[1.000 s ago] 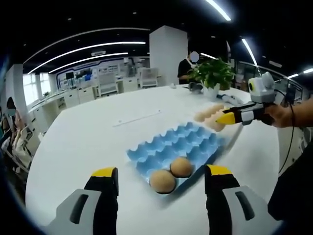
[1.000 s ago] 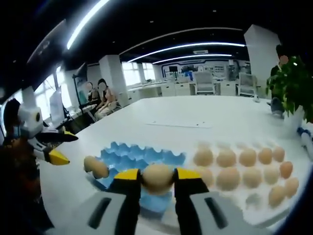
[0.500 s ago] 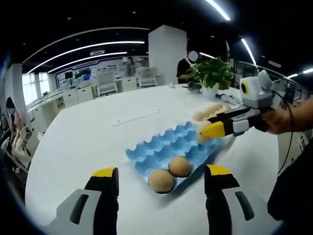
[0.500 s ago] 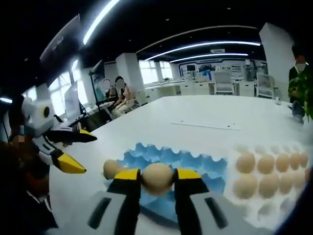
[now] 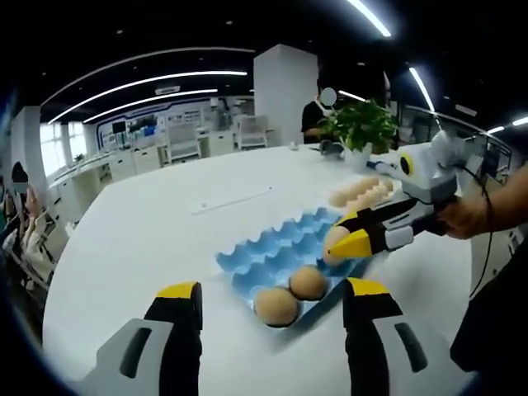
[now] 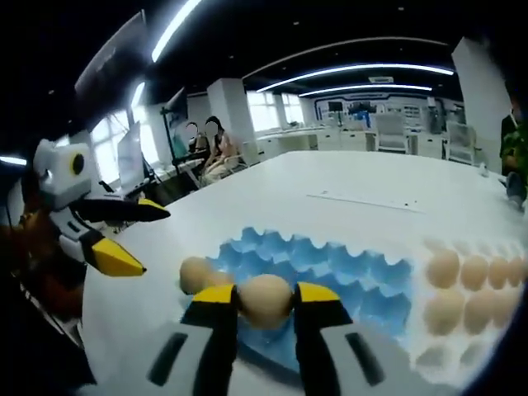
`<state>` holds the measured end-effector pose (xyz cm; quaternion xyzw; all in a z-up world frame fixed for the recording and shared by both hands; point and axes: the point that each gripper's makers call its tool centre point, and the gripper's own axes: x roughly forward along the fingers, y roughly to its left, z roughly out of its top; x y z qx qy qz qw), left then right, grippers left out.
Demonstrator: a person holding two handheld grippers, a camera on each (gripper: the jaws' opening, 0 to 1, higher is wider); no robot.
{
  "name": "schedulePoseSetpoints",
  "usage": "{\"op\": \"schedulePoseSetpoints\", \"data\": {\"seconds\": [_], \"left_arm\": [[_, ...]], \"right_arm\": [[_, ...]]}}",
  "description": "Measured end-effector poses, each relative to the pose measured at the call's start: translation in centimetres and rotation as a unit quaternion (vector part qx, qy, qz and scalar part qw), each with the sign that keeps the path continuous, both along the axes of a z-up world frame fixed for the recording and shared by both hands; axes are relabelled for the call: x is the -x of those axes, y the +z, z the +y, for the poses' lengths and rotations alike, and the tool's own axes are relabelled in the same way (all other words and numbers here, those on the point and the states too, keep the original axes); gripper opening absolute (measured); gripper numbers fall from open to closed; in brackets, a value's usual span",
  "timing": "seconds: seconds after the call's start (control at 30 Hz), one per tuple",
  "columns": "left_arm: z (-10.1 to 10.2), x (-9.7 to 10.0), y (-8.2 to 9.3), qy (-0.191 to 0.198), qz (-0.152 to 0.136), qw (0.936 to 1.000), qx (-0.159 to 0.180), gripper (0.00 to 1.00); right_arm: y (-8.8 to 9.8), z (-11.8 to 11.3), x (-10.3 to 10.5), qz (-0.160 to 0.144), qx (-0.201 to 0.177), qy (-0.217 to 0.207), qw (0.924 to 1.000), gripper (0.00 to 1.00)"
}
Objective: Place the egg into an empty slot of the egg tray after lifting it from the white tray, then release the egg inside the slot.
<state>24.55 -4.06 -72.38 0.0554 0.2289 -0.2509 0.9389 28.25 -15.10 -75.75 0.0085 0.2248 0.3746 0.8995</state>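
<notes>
My right gripper [image 6: 266, 295] is shut on a tan egg [image 6: 266, 302] and hovers low over the blue egg tray [image 6: 346, 266]. In the left gripper view that gripper [image 5: 351, 241] reaches in from the right, holding its egg [image 5: 333, 242] above the blue tray's [image 5: 272, 247] near right part. Two eggs [image 5: 276, 305] [image 5: 308, 283] sit in the tray's nearest slots. One of them [image 6: 198, 274] appears beside my right jaws. My left gripper [image 5: 272, 290] stands open short of the tray, with nothing between its jaws; it also appears at the left [image 6: 148, 241].
The white tray [image 6: 436, 356] holds several eggs [image 6: 464, 280] right of the blue one; those eggs [image 5: 359, 191] lie behind it in the left gripper view. A potted plant [image 5: 360, 124] and a standing person [image 5: 316, 114] are at the round table's far side. People [image 6: 210, 144] sit beyond.
My right gripper has carried the egg from above the white tray over to the blue tray and lower, close to the two eggs there. The left gripper has stayed open and nearly still.
</notes>
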Motion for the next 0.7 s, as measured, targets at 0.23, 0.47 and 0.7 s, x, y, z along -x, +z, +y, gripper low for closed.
{"op": "schedulePoseSetpoints", "data": {"seconds": [0.23, 0.47, 0.7], "left_arm": [[0.4, -0.4, 0.1, 0.011, -0.004, 0.9999, 0.001, 0.76], [0.4, -0.5, -0.1, 0.009, 0.001, 0.9999, 0.010, 0.74], [0.1, -0.4, 0.0, 0.009, 0.005, 0.9997, 0.024, 0.73]], "right_arm": [[-0.5, 0.3, 0.0, 0.002, 0.009, 0.007, 0.9999, 0.26], [-1.0, 0.4, 0.3, 0.005, 0.018, 0.012, 0.9998, 0.26], [-1.4, 0.6, 0.4, -0.007, 0.027, 0.027, 0.9992, 0.26]]}}
